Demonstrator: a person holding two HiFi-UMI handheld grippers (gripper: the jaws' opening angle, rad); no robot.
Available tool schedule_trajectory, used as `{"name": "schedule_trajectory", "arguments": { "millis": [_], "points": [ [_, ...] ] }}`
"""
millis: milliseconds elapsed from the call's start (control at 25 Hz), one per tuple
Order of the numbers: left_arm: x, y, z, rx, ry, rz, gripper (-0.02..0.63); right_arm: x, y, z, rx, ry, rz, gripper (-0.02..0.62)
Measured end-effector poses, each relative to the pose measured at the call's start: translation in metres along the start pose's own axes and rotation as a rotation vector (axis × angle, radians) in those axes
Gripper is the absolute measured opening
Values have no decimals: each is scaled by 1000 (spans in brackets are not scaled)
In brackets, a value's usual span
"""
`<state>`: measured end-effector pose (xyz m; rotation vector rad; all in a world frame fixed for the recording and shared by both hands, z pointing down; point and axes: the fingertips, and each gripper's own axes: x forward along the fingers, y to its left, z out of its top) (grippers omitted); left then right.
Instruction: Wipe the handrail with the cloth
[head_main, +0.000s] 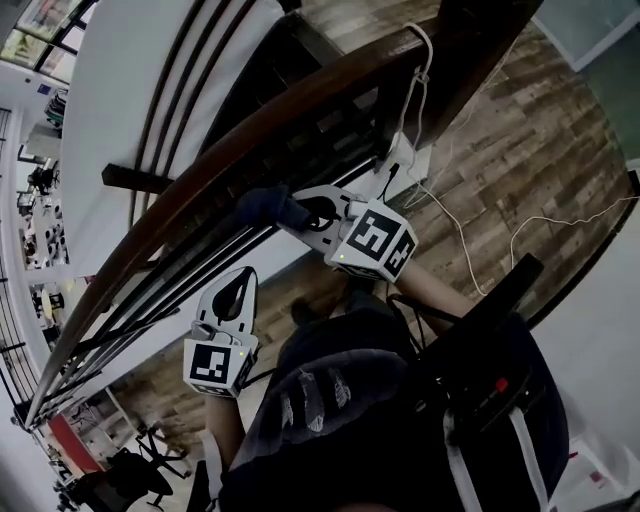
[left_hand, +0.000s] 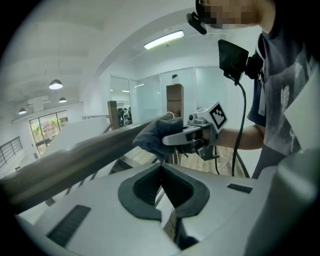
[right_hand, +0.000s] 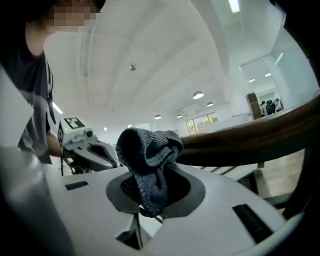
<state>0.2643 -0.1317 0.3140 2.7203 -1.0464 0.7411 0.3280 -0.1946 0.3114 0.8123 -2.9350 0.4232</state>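
The dark brown wooden handrail (head_main: 200, 175) curves from lower left to upper right. My right gripper (head_main: 292, 212) is shut on a dark grey knitted cloth (head_main: 262, 205), which is pressed against the rail's near side. In the right gripper view the cloth (right_hand: 149, 150) bunches up out of the jaws, with the handrail (right_hand: 250, 142) just beyond it. My left gripper (head_main: 240, 285) hangs below the rail, apart from it, shut and holding nothing. The left gripper view shows its pads (left_hand: 150, 187) meeting at the tips, and beyond them the cloth (left_hand: 156, 136) on the handrail (left_hand: 75, 157).
Dark balusters (head_main: 180, 290) run under the rail. A white cable (head_main: 450, 215) trails across the wood plank floor (head_main: 520, 130) below. A white panel (head_main: 115, 90) lies beyond the rail. Office chairs (head_main: 120, 475) stand at the lower left.
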Motion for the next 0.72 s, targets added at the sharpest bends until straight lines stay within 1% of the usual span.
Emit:
{"name": "schedule_trajectory", "arguments": {
  "millis": [80,160,320,440,560,720],
  "points": [
    [-13,13,14,-13,-58,35,8,5,24,15,53,-47,73,54],
    [-26,24,18,-12,-102,48,8,12,40,19,67,-56,103,54],
    [-58,41,-8,-23,-97,63,8,29,77,20,65,-52,110,54],
    [-84,48,-15,-35,-180,29,8,45,115,24,80,-54,147,54],
    [-128,64,-27,-23,-234,30,8,70,163,24,70,-46,176,52],
    [-195,88,-65,-15,-277,-5,8,105,229,21,54,-44,200,52]
  ]
}}
